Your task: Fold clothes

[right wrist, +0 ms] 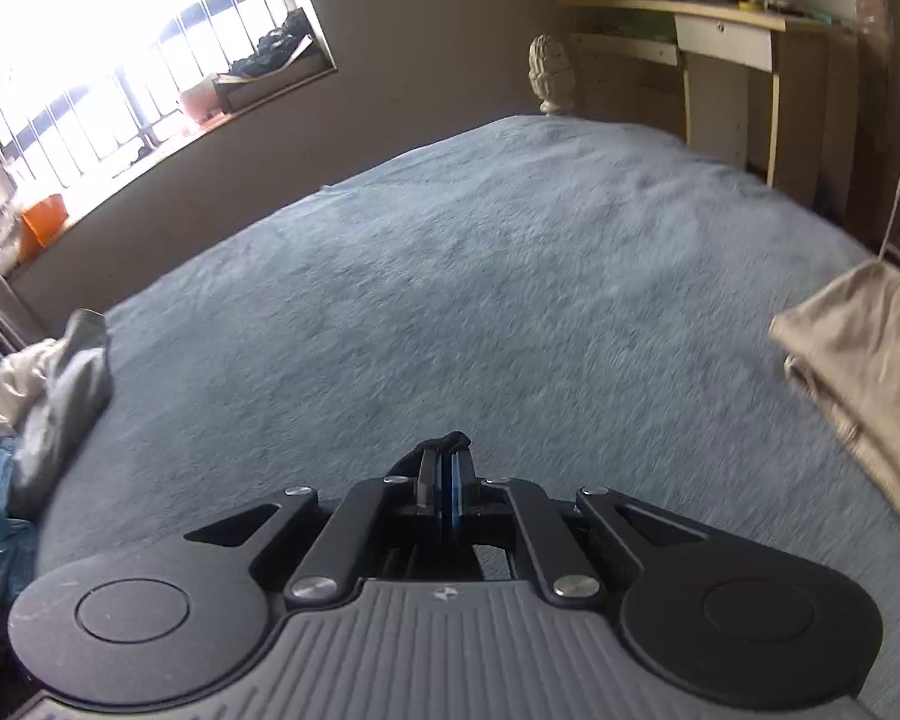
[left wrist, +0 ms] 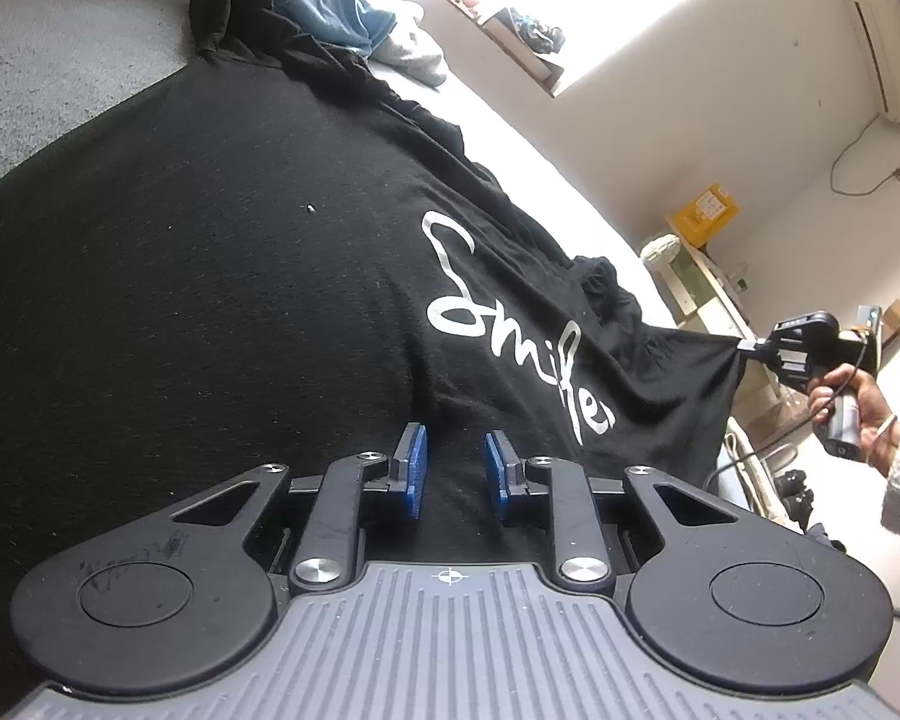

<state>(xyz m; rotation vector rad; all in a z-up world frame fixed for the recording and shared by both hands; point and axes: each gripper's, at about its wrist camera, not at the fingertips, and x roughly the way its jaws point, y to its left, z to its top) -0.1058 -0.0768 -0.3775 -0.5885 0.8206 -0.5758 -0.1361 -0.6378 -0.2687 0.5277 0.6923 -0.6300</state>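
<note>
A black T-shirt (left wrist: pixel 222 276) printed with white script lies spread over a grey-blue bed (right wrist: pixel 510 276), one corner drawn up off the cover by the right hand-held gripper (left wrist: pixel 750 348), whose jaws are pressed together on a pinch of the black cloth. The left hand-held gripper (left wrist: pixel 453 468) sits low over the near edge of the shirt with its blue pads (left wrist: pixel 415 471) slightly spread; dark fabric lies between them, though whether they press on it is hard to tell. The step in hand looks like the first fold: a corner is raised, and the next move would call for carrying it across the shirt's body while the left side keeps the near edge anchored. The left wrist view gives the whole shirt, its lettering, the person's hand (left wrist: pixel 858 414) on the right tool's handle, and an air conditioner high on the wall. The right wrist view shows what that one cannot: the open stretch of bed ahead, a folded beige garment (right wrist: pixel 864 372) at right, a heap of unfolded clothes (right wrist: pixel 36 384) at left, the desk (right wrist: pixel 720 30) and a barred window (right wrist: pixel 120 48)
</note>
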